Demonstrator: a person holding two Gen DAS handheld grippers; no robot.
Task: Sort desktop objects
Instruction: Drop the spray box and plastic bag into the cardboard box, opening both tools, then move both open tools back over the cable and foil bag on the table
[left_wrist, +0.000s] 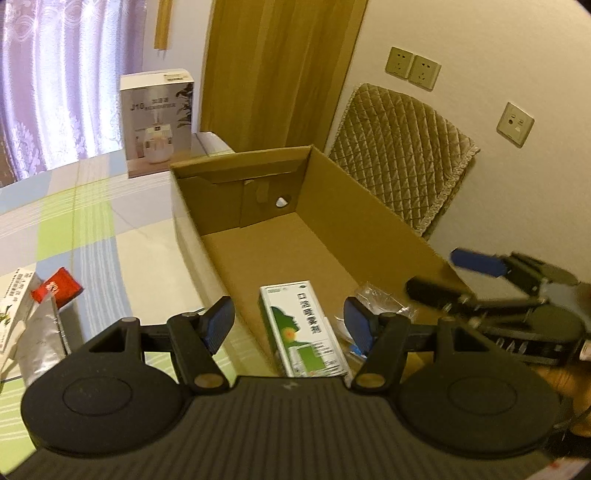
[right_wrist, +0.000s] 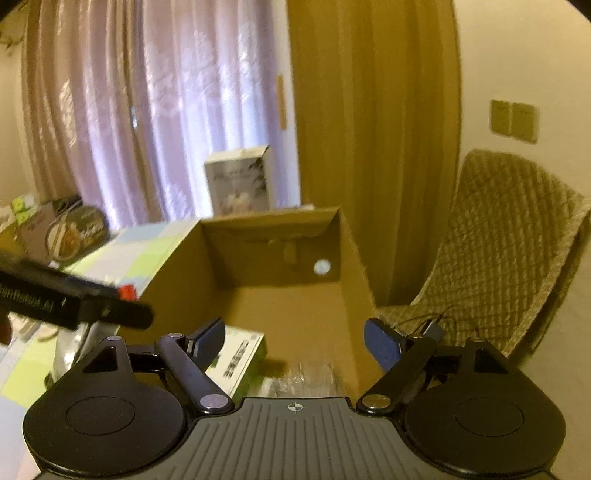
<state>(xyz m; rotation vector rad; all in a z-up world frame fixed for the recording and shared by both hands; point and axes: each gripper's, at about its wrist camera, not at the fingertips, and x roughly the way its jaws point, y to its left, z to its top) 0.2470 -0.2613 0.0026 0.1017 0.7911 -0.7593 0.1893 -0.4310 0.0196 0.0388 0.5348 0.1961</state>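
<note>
Brown box (left_wrist: 332, 206) (green-checked tablecloth (left_wrist: 74, 229))

Lilac curtains (left_wrist: 55, 81), wooden door (left_wrist: 273, 70), quilted chair (left_wrist: 402, 155), 3 wall sockets (left_wrist: 413, 68).

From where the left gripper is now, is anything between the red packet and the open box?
Nothing visible. The red packet lies on the tablecloth left of the box, with bare cloth between; only the box's near wall to clear.

My two wrist cameras look forward from close above the near end of the open brown cardboard box (left_wrist: 258, 236) (right_wrist: 288, 295), sharing its interior.
</note>
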